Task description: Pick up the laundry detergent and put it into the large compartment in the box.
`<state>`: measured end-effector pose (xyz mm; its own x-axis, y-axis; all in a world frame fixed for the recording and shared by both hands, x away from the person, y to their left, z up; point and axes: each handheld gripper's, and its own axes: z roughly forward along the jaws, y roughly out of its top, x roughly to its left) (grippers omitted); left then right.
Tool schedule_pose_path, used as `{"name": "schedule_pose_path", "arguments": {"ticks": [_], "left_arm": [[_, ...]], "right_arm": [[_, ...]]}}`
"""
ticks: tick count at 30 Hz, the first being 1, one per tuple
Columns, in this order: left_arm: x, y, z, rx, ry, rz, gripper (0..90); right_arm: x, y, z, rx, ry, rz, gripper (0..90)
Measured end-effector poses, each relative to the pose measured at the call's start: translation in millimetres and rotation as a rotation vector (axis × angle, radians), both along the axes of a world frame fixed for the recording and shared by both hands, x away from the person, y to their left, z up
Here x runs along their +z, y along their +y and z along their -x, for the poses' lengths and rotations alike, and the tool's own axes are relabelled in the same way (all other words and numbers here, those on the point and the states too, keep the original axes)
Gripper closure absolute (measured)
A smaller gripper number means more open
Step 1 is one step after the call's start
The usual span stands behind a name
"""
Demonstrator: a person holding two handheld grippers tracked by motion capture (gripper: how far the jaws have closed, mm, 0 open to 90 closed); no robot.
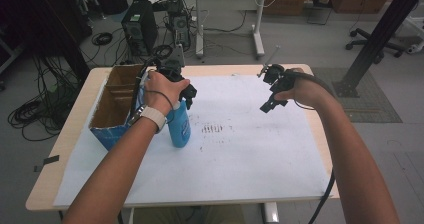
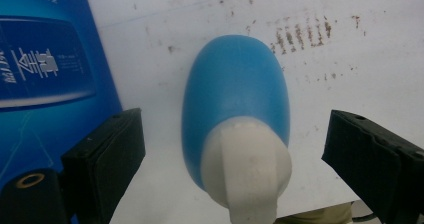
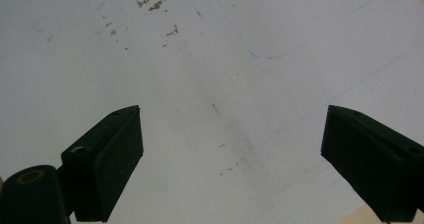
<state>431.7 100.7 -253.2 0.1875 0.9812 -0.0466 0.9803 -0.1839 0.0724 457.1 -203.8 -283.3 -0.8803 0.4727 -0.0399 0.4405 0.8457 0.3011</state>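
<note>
Here we see the white sheet (image 1: 240, 154) covering the table (image 1: 55, 184), a cardboard box (image 1: 116, 104) at its left, and the blue bottle (image 1: 179, 126) upright just beside it — our left gripper (image 2: 235, 149) spread wide above its white cap (image 2: 247, 169), not touching. Our right gripper (image 3: 230, 154) hovers wide open — empty.

Bare white sheet (image 1: 250, 149) right of the blue bottle (image 1: 179, 126); cardboard box (image 1: 116, 104) close on its left.

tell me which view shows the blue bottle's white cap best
The left gripper view: the white cap sits large and close between the open jaws, topping the blue bottle. In the high view the bottle stands small beside the box, its cap mostly hidden by the left gripper.
</note>
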Motion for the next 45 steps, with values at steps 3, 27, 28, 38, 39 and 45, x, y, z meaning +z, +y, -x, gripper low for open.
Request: {"name": "schedule_pose_path", "arguments": {"ticks": [3,27,28,38,39,45], "left_arm": [[-3.4,-0.2,0.2,-0.001,0.008,0.004,9.9],[-24.6,-1.2,-0.1,0.004,0.006,-0.003,10.0],[-25.2,-0.7,-0.2,0.003,0.007,-0.004,10.1],[-29.2,-0.5,-0.9,-0.001,0.001,0.0,11.0],[-30.3,-0.3,-1.2,-0.005,0.003,0.002,11.1],[-31.8,-0.3,-1.4,-0.006,-0.001,0.001,13.0]], "right_arm": [[-0.2,0.4,0.1,0.001,0.001,0.001,9.9],[-1.9,-2.0,0.0,-0.002,0.005,-0.001,10.0],[-1.9,-1.9,0.0,-0.001,0.005,0.0,10.0],[-3.2,-1.4,-0.5,0.0,0.007,-0.001,9.9],[-3.2,-1.4,-0.4,-0.002,0.008,0.001,10.0],[-3.6,-0.7,-0.3,0.001,0.008,0.003,10.0]]}}
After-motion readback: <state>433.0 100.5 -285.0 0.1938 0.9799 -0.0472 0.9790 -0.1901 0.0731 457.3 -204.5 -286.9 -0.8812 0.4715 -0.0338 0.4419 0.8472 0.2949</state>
